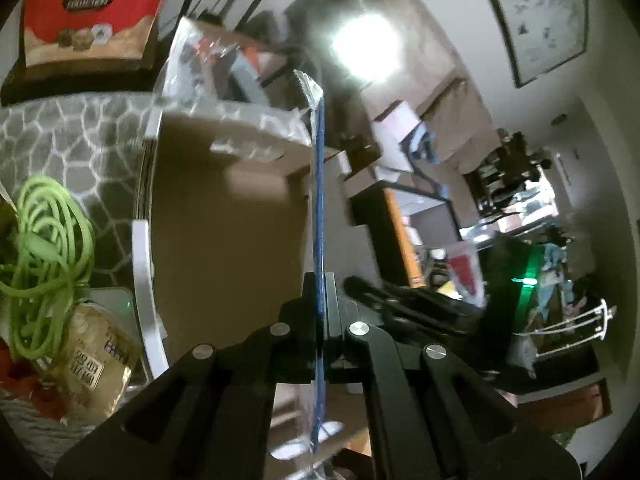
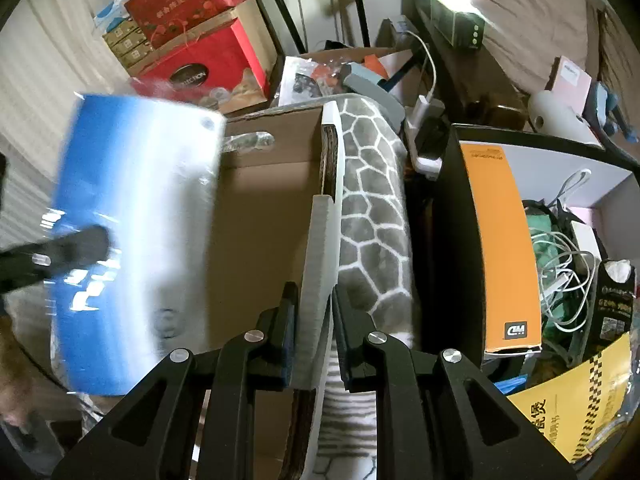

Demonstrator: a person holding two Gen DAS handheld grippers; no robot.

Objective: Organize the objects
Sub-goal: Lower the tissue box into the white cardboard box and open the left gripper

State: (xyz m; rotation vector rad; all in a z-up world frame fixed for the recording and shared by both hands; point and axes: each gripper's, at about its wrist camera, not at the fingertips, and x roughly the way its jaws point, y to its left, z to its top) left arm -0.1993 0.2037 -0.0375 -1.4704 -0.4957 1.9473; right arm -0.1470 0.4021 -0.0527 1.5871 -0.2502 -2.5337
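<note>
My left gripper (image 1: 319, 292) is shut on a flat blue and white packet in clear plastic (image 1: 318, 184), seen edge-on and held over an open brown cardboard box (image 1: 228, 220). In the right wrist view the same packet (image 2: 132, 232) hangs blurred at the left of the box (image 2: 260, 216), with the left gripper's finger (image 2: 76, 246) on it. My right gripper (image 2: 314, 300) is shut on the box's white-faced side flap (image 2: 320, 248) and holds it upright.
A grey giraffe-pattern blanket (image 2: 372, 216) lies beside the box. A black bin (image 2: 452, 216) at right holds an orange box (image 2: 504, 240), cables and a yellow booklet. Red gift boxes (image 2: 200, 60) stand behind. A green cable (image 1: 44, 248) and snack packet (image 1: 96, 360) lie left.
</note>
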